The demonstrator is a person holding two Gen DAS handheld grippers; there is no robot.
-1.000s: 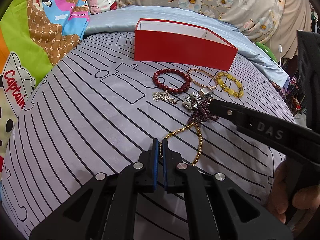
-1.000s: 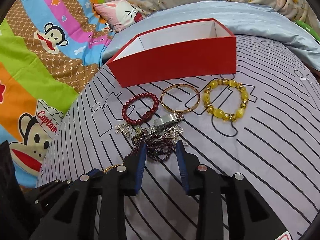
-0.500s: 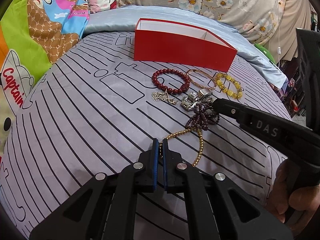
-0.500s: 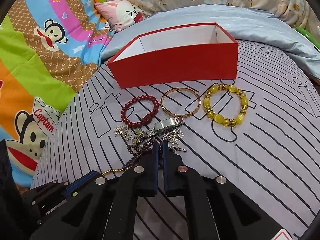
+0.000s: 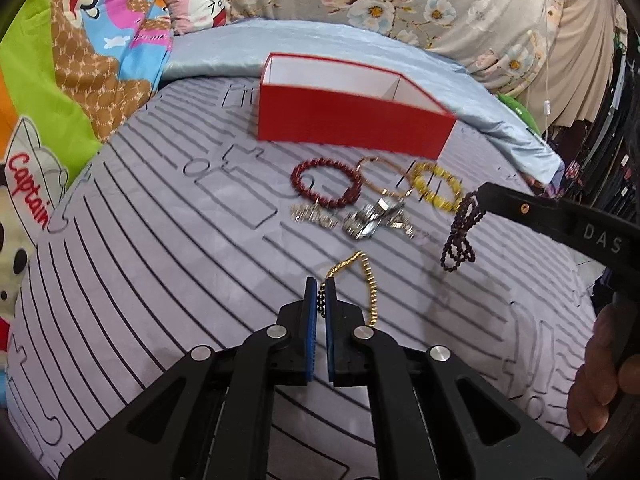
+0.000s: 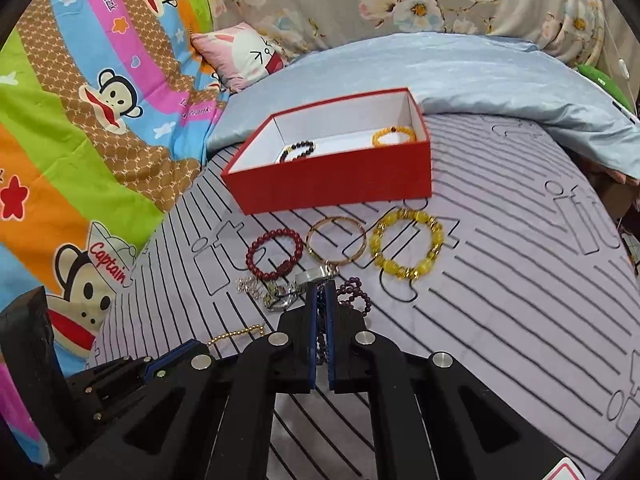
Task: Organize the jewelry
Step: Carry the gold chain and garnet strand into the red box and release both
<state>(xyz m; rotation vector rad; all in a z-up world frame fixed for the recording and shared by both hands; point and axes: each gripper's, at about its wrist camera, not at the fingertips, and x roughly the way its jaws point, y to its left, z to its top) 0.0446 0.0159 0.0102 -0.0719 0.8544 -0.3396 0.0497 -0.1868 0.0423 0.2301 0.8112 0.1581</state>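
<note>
The right claw (image 6: 321,300), closed on the dark purple bead string (image 5: 460,236) dangling just above the bed, has the open red box (image 6: 332,184) straight ahead beyond the loose bracelets, nearer than the left claw (image 5: 320,296), pinching the gold bead chain (image 5: 360,276).

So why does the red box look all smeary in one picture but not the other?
In the left wrist view the red box and the bracelets before it are motion-blurred; in the right wrist view the box is sharp. Both fisheye views bend the striped sheet lines into curves.
</note>
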